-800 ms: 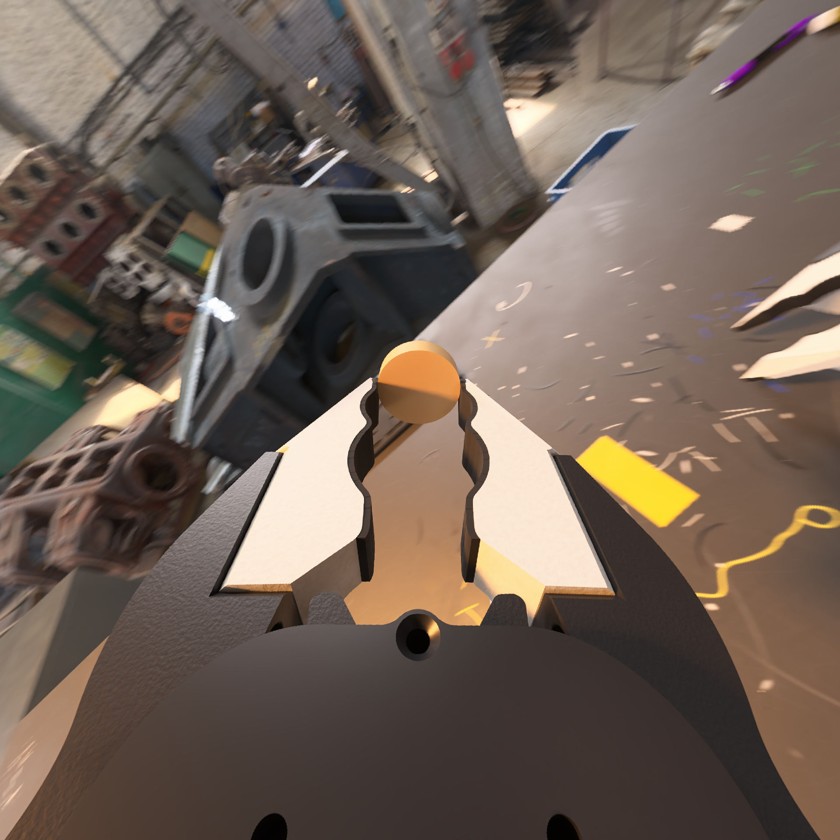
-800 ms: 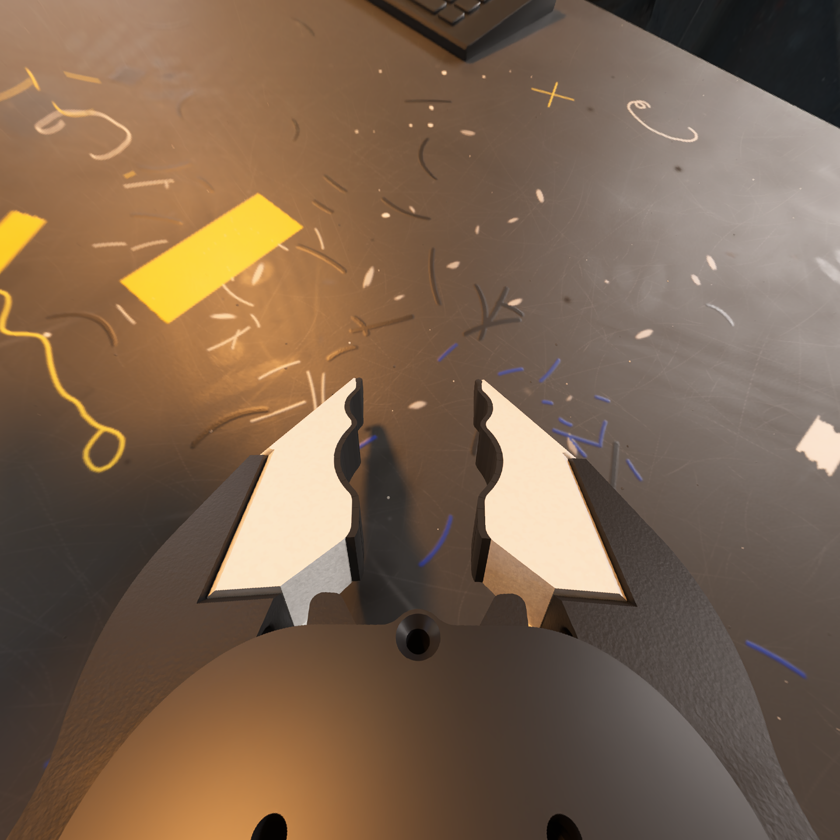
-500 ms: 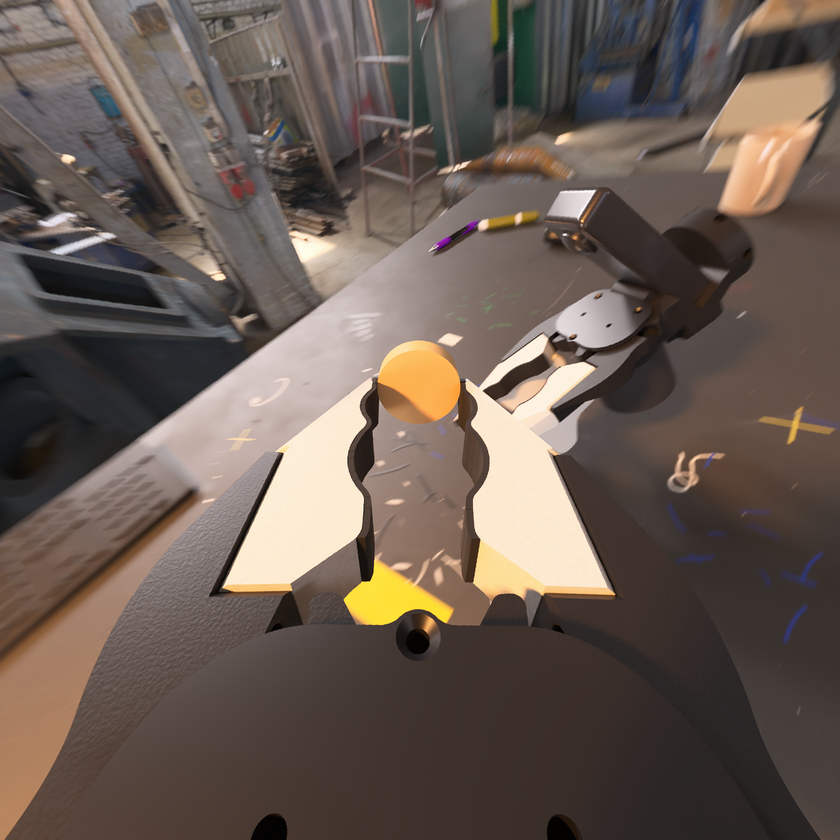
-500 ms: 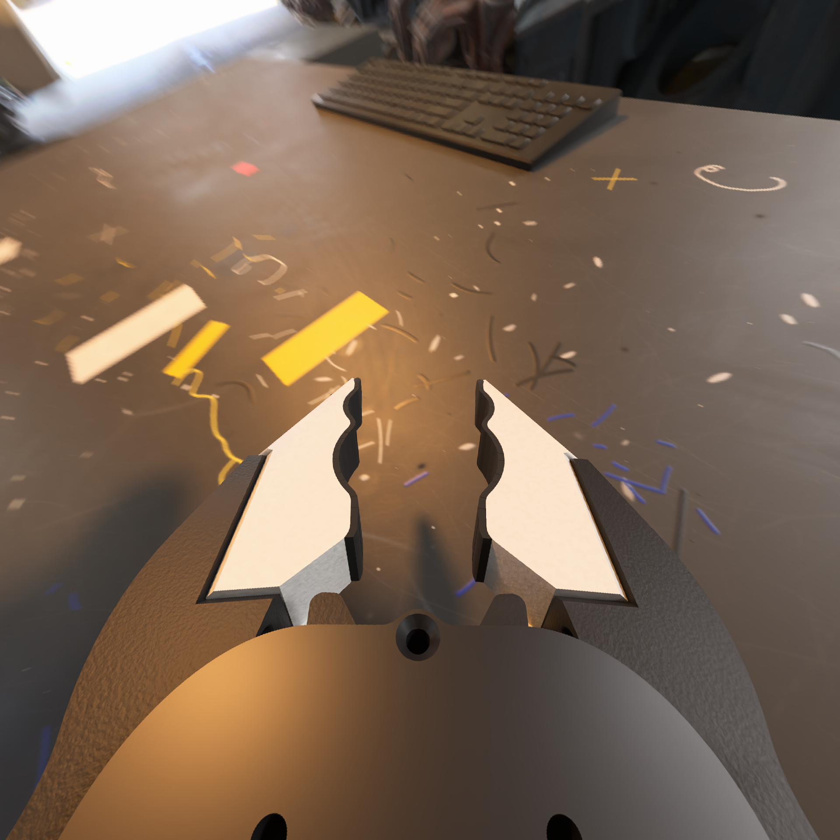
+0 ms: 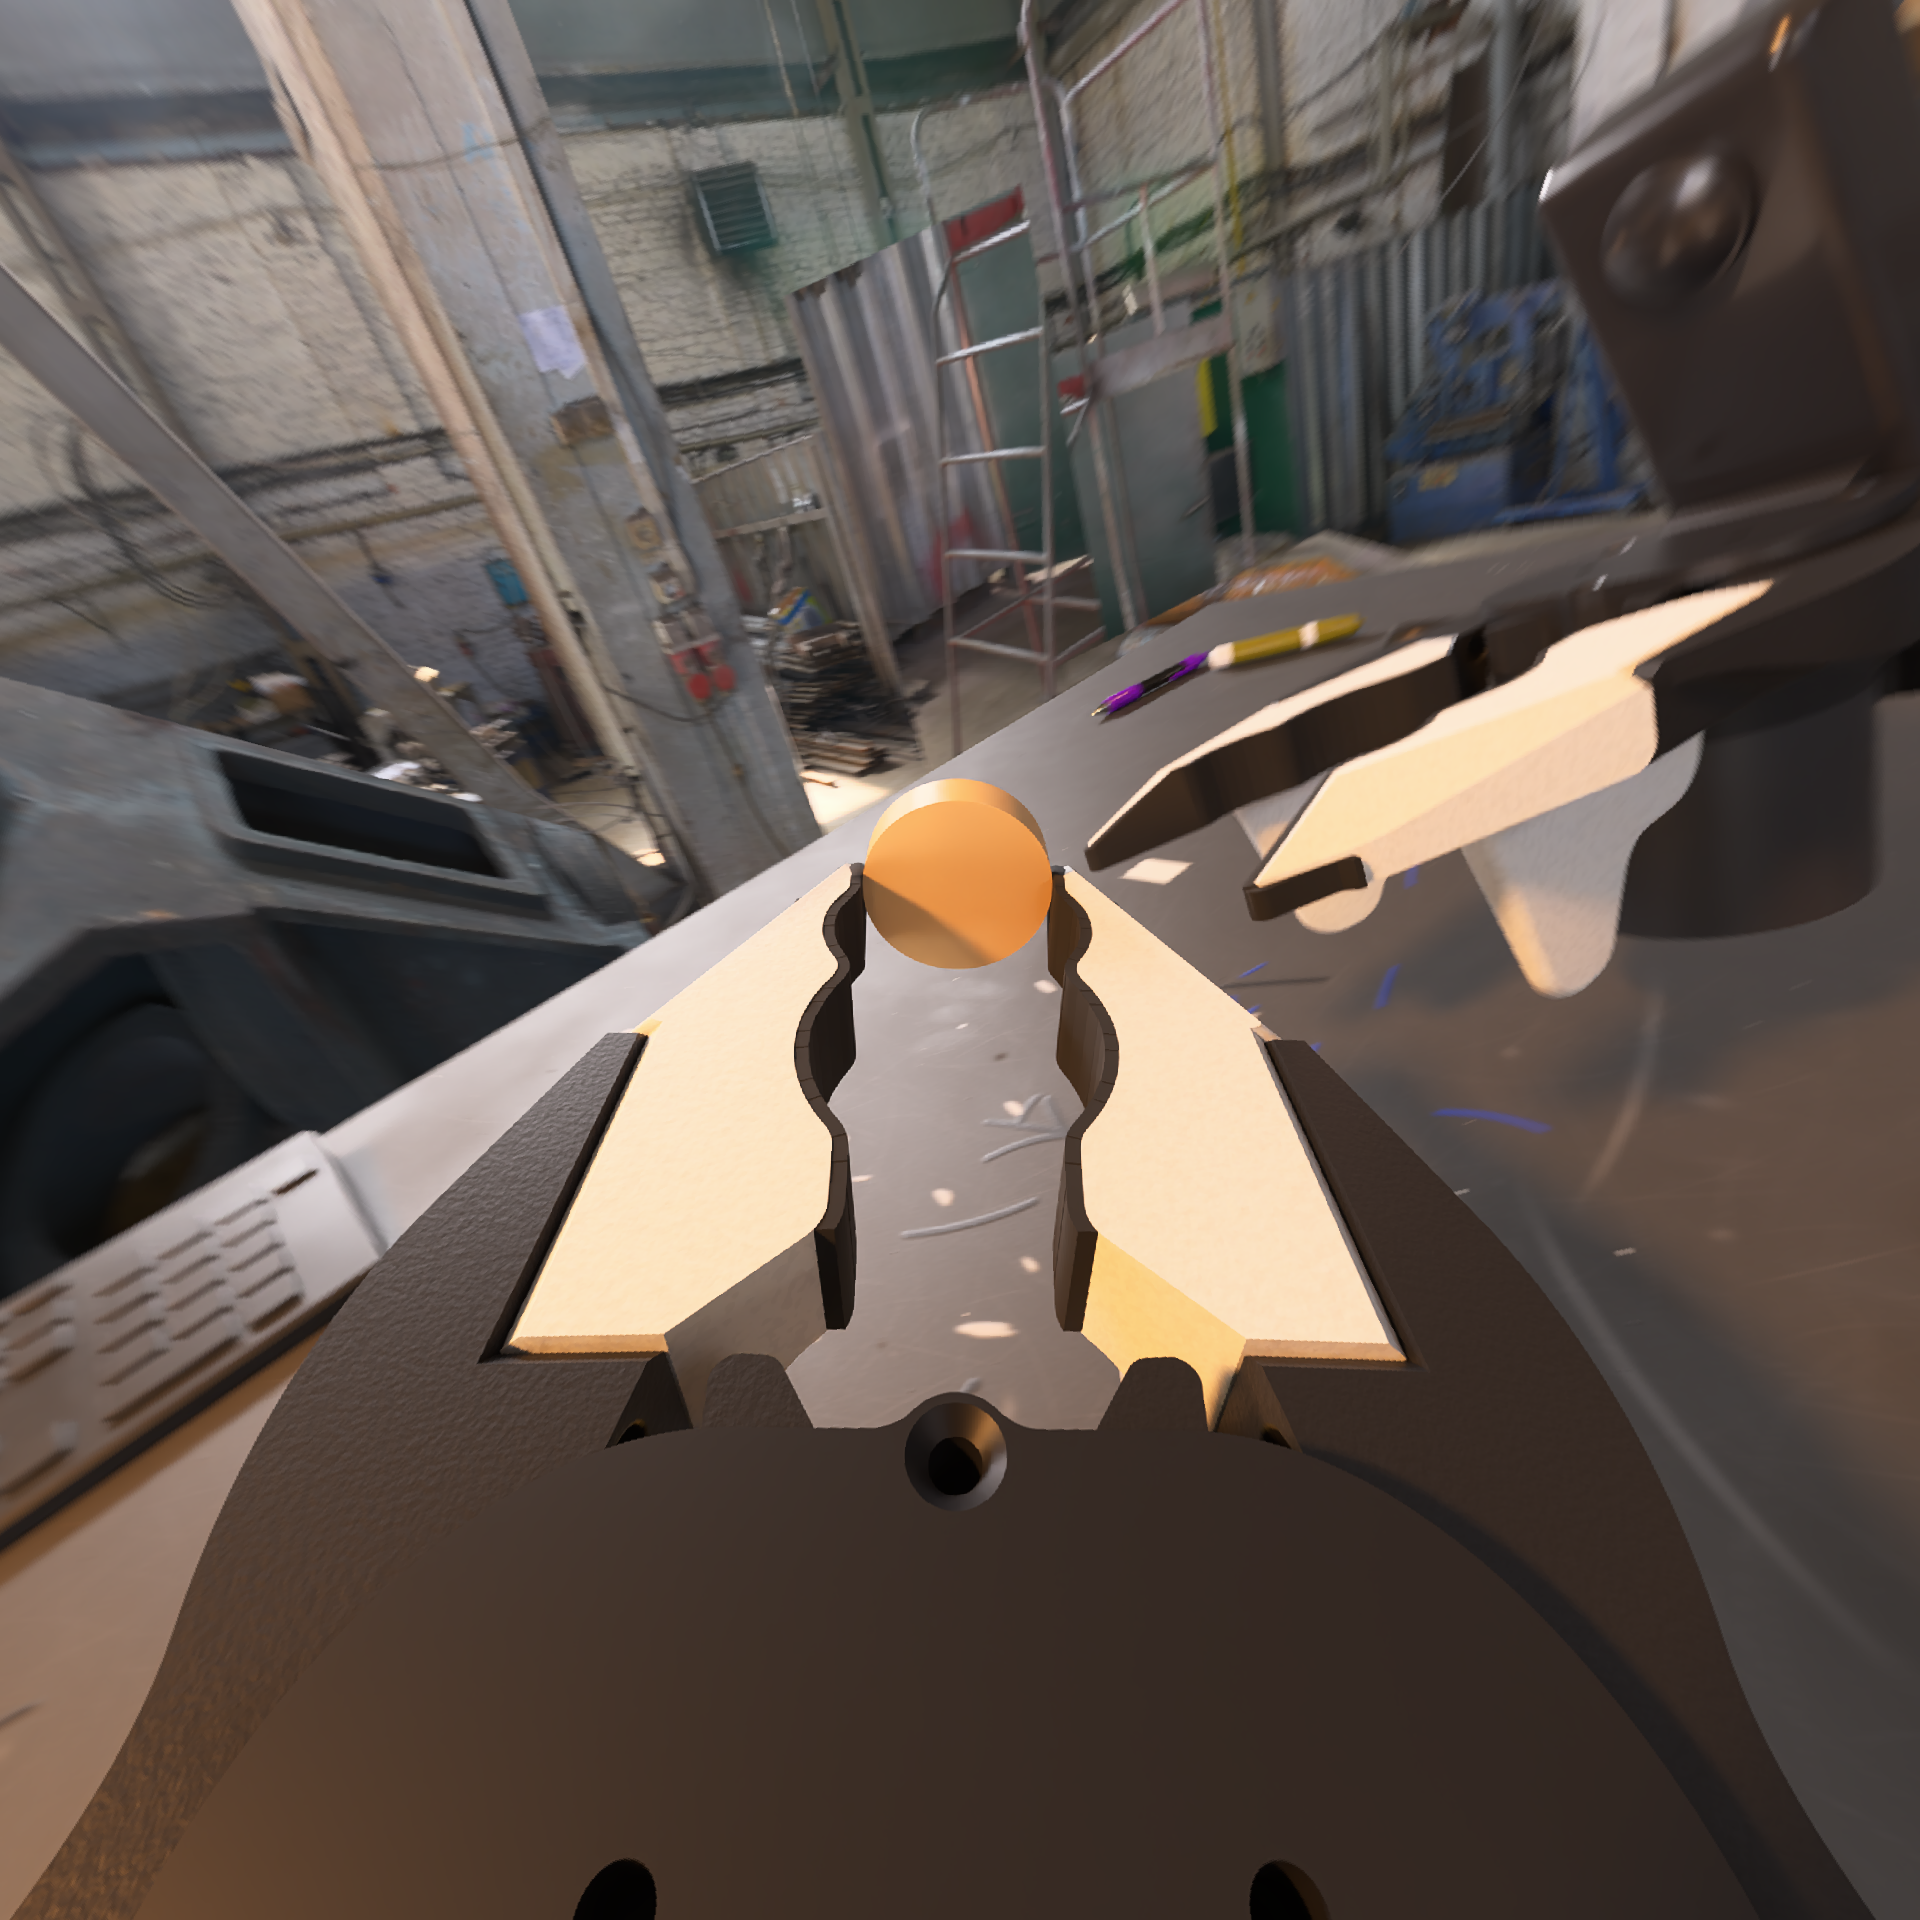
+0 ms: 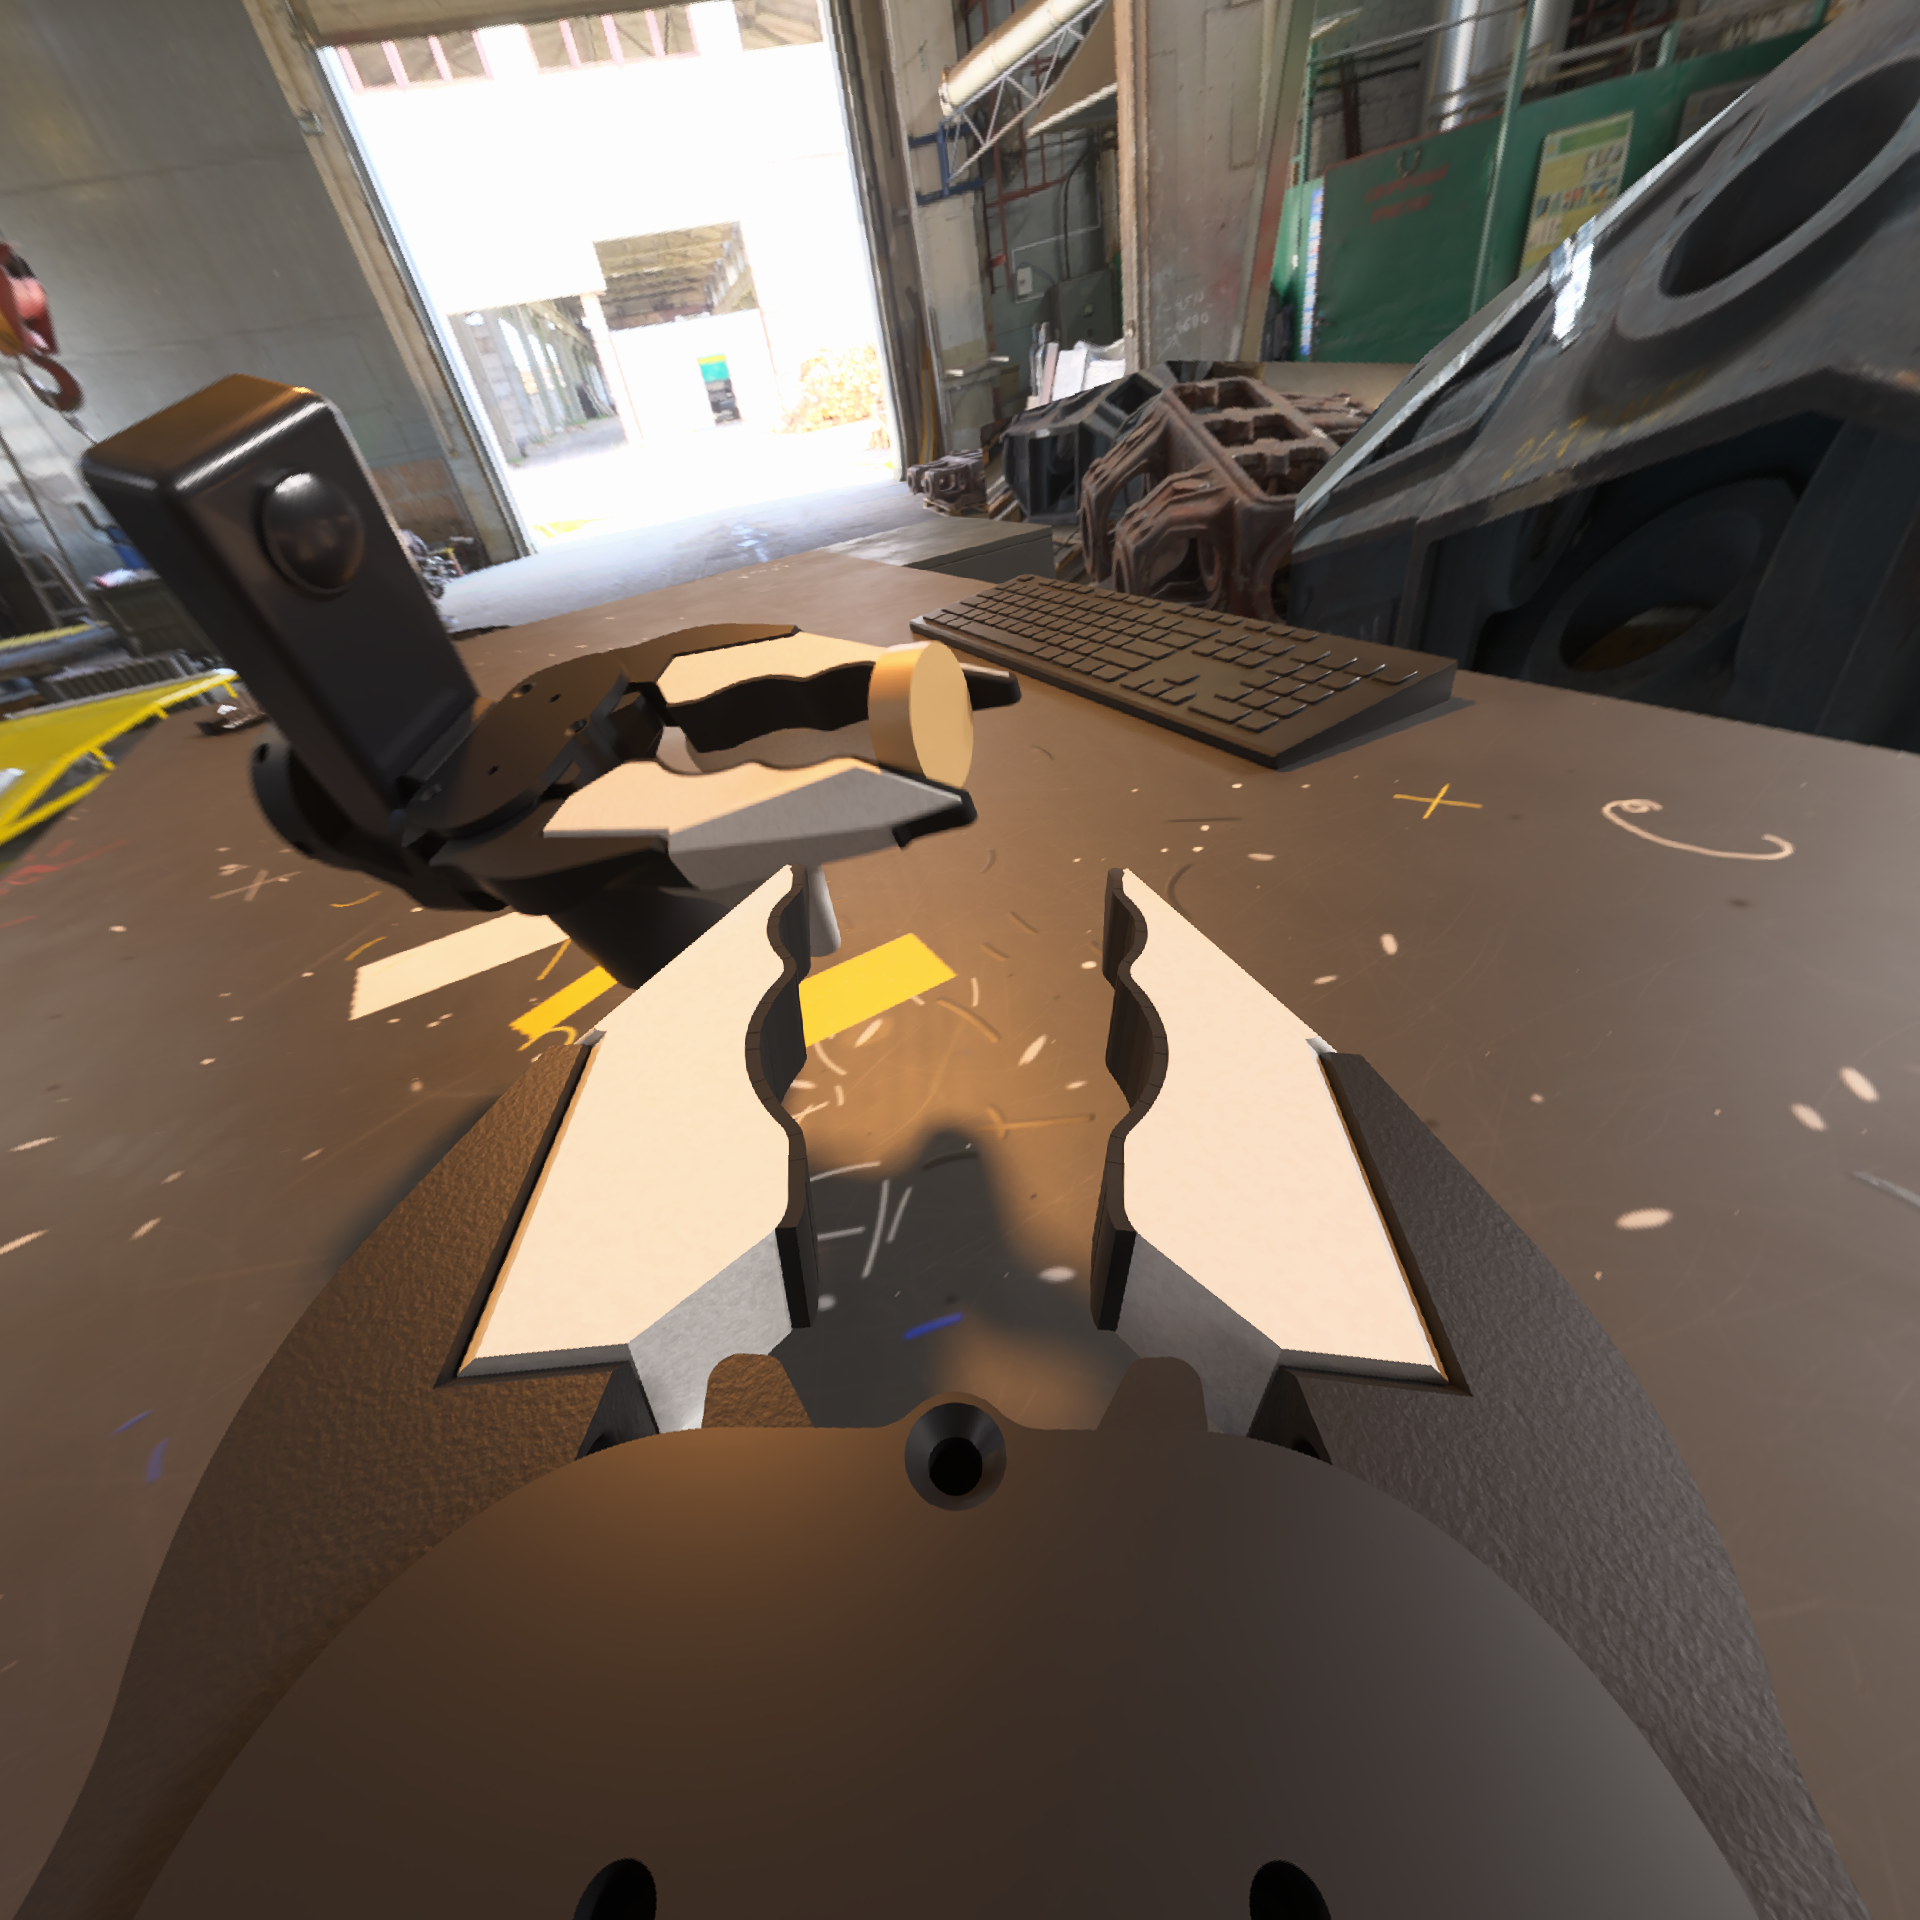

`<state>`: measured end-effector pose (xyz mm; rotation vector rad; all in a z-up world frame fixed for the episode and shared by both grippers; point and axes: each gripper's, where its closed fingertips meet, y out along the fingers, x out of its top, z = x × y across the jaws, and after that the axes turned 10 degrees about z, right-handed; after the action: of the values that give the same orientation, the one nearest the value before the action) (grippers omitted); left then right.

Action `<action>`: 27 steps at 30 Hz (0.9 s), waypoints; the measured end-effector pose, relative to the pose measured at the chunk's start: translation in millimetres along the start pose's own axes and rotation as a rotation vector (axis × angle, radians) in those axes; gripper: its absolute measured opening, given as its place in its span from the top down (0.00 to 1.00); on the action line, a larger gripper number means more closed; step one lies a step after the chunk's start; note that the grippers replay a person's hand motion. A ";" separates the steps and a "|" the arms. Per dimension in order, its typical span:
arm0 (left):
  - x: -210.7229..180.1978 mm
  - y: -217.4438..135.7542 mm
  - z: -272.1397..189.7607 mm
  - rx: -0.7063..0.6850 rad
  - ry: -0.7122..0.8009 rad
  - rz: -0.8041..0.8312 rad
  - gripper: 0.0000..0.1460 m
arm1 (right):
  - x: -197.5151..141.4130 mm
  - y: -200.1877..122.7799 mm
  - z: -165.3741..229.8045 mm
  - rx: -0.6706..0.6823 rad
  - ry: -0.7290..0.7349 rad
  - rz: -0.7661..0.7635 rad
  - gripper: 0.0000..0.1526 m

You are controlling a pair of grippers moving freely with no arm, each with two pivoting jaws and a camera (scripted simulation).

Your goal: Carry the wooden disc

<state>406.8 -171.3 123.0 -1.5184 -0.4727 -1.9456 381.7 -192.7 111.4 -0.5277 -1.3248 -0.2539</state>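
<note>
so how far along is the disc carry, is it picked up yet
Done: the wooden disc is off the table, pinched at the left gripper fingertips. In hand: carrying it in the air. Left: the open right gripper holds nothing; no drop-off spot shows.

Right wrist view: gap between right gripper [image 6: 954, 883] fingers empty, bare table [image 6: 1558, 1039] ahead at frame centre and right. Left gripper [image 6: 940, 748] with wooden disc [image 6: 930, 727] blocks upper left, raised off the table. Keyboard [image 6: 1184, 660] closes off the upper right, far edge. Left wrist view: pencil [image 5: 1283, 642] and purple pen [image 5: 1148, 686] lie at upper right, well apart from both.
</note>
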 end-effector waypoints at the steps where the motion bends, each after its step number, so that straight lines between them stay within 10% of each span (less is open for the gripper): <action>1: -3.0 2.3 2.3 0.031 0.040 0.012 0.76 | 1.1 4.2 -2.1 -0.012 -0.013 0.000 0.62; 27: -11.7 -1.4 -0.1 0.149 0.176 0.070 0.76 | 12.1 0.5 -32.6 -0.018 0.202 -0.081 0.63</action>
<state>407.6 -167.4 111.9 -1.2420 -0.4704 -1.9239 412.6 -207.1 118.1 -0.4516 -1.1498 -0.3761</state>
